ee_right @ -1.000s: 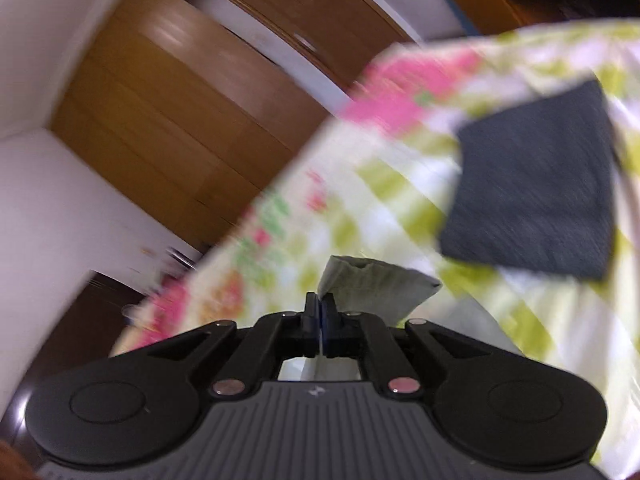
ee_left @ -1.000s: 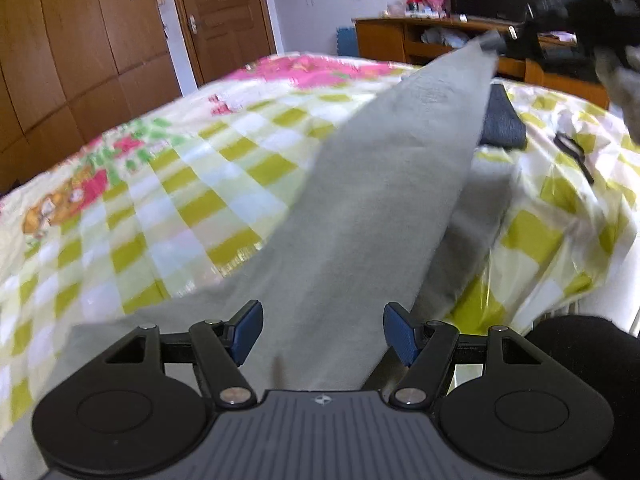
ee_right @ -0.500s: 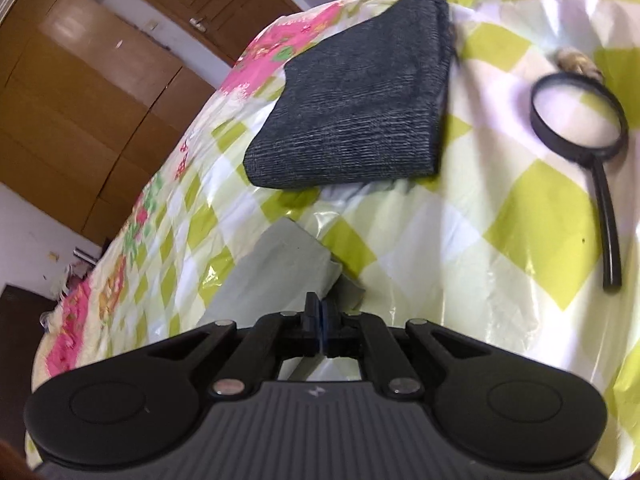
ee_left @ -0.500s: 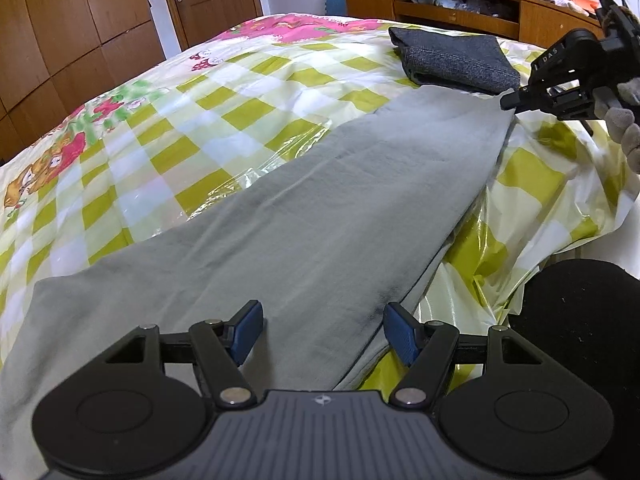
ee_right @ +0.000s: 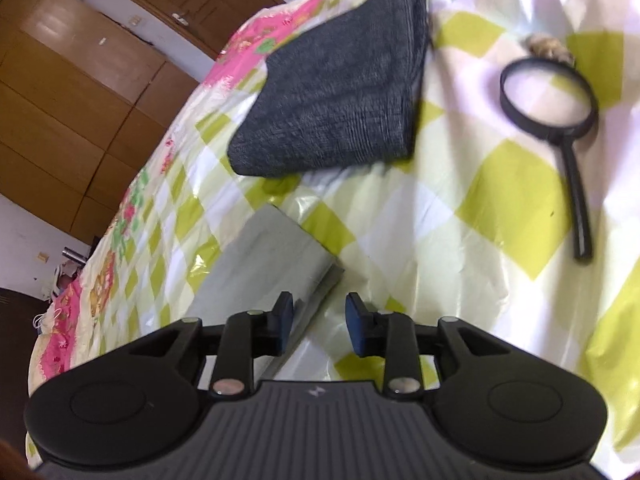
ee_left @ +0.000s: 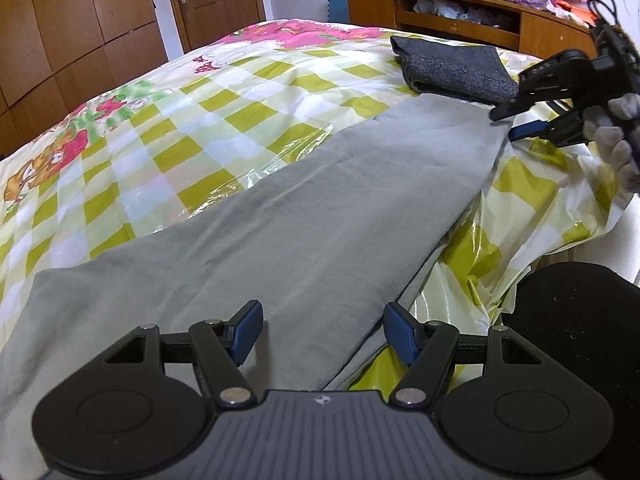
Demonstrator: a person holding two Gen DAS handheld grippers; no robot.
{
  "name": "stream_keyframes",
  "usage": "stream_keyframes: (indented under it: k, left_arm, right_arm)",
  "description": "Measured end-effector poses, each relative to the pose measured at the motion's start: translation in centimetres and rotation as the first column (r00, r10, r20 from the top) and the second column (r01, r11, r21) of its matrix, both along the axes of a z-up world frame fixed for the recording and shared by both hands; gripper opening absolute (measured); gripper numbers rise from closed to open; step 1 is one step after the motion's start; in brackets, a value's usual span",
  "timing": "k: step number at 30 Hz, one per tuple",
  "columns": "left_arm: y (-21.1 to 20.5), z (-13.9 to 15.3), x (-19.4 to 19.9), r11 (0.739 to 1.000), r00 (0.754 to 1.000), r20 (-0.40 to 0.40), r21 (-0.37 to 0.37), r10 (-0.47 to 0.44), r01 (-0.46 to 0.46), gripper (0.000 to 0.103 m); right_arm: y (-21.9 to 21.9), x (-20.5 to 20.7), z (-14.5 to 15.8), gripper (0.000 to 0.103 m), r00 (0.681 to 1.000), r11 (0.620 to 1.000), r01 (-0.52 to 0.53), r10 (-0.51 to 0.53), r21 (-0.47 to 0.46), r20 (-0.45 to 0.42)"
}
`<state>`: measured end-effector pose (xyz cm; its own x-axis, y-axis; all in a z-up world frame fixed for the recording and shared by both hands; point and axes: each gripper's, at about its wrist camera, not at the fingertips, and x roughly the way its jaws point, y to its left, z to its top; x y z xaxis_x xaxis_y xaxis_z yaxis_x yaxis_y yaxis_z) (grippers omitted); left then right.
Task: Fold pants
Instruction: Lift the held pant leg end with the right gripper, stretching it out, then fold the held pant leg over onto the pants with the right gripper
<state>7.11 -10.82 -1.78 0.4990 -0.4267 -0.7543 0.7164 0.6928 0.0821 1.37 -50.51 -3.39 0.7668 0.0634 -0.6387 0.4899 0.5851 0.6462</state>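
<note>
Grey pants (ee_left: 304, 216) lie flat and lengthwise on the checkered bed cover, folded leg over leg. My left gripper (ee_left: 320, 332) is open just above the waist end, nothing between its fingers. My right gripper (ee_right: 319, 322) is open and empty at the cuff end (ee_right: 264, 264); it also shows at the far right of the left wrist view (ee_left: 516, 120), just off the cuff corner.
A folded dark grey garment (ee_right: 340, 96) lies beyond the cuffs, also in the left wrist view (ee_left: 452, 68). A black magnifying glass (ee_right: 560, 136) lies to the right on the cover. A wooden cabinet (ee_left: 460, 20) stands behind the bed. The bed edge drops away at the right.
The right gripper lowered the raised pant leg onto the bed, then opened and let go of the cuff. The left gripper stayed open at the waist end.
</note>
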Motion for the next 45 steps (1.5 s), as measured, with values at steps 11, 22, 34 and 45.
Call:
stream_keyframes:
  k: [11,22,34,45]
  left_arm:
    - [0.9,0.5,-0.2,1.000,1.000,-0.003,-0.023,0.000,0.000,0.078]
    - [1.3,0.6,-0.5,1.000,1.000,-0.004,-0.020,0.008,-0.008,0.078]
    - [0.5,0.4,-0.6,1.000,1.000,-0.010,-0.021,-0.005,0.005,0.078]
    - [0.7,2.1,0.3,0.991,0.999,0.014,-0.132,0.039,-0.036,0.079]
  right_arm:
    - [1.4,0.8,0.1,0.012,0.991,0.999,0.005,0.001,-0.040,0.132]
    - [1.7,2.4,-2.0,0.016,0.994,0.994,-0.058,0.048,0.097,0.101]
    - [0.3,1.1,-1.5,0.032,0.995,0.996,-0.021,0.012,0.088,0.101]
    - [0.5,2.3,-1.3,0.005,0.986,0.991,-0.002,-0.020,0.132,0.166]
